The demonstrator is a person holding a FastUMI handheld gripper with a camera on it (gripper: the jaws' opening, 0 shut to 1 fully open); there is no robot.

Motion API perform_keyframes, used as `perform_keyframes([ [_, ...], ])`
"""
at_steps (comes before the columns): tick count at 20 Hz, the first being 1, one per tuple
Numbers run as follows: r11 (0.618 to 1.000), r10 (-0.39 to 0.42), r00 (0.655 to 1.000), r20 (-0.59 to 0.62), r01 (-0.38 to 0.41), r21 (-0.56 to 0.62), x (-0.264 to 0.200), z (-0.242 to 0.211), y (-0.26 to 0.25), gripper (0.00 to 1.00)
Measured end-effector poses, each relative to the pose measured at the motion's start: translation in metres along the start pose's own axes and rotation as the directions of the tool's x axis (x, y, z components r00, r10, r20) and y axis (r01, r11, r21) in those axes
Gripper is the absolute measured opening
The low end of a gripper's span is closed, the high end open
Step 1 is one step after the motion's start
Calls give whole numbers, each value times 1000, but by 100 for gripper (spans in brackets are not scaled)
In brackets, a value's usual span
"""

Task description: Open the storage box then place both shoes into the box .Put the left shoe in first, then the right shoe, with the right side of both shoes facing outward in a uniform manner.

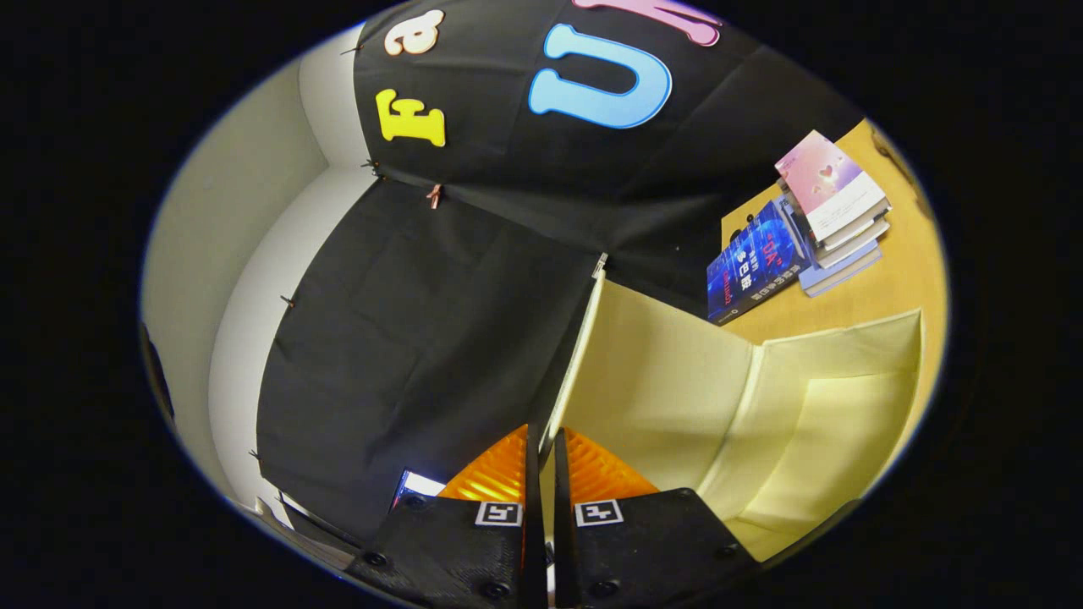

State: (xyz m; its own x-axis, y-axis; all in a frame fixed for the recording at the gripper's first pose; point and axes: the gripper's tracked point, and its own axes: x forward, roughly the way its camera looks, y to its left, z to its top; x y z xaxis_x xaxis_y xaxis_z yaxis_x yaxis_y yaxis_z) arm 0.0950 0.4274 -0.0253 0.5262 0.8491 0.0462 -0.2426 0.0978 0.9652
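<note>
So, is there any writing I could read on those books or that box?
Dark blue book: cover print too blurred to read.
Pink-covered book: too small to read.
Pale yellow box flap, pinched between the tongs: no text.

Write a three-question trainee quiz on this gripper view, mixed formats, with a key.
1. True or false: the gripper has its fingers closed on the thin edge of the pale yellow box lid.
2. Multiple choice: the stack of books lies on (a) the wooden table, (b) the box lid, (c) the black cloth wall.
3. Fill in: beyond the fingers, the lid stands raised, showing the pale ____ of the storage box.

Key: 1 true; 2 a; 3 inside.
</note>
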Motion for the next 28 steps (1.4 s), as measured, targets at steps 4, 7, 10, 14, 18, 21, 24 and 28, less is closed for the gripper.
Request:
perform_keyframes([
  [4, 1000, -5, 1000, -28, 5, -16, 26, -15, 0, 11],
  [7, 1000, -9, 1000, -29, 8, -23, 34, -18, 0, 20],
  [10, 1000, -5, 1000, -25, 4, -31, 32, -18, -1, 52],
  [14, 986, -74, 997, 5, 74, -150, 16, -13, -20, 79],
  [18, 908, -218, 972, 91, 236, -346, -27, -1, -54, 97],
  [21, 805, -353, 921, 166, 389, -448, -81, 11, -83, 97],
  [24, 669, -499, 831, 245, 549, -502, -149, 23, -116, 97],
  [28, 476, -652, 691, 312, 693, -541, -239, 20, -153, 97],
])
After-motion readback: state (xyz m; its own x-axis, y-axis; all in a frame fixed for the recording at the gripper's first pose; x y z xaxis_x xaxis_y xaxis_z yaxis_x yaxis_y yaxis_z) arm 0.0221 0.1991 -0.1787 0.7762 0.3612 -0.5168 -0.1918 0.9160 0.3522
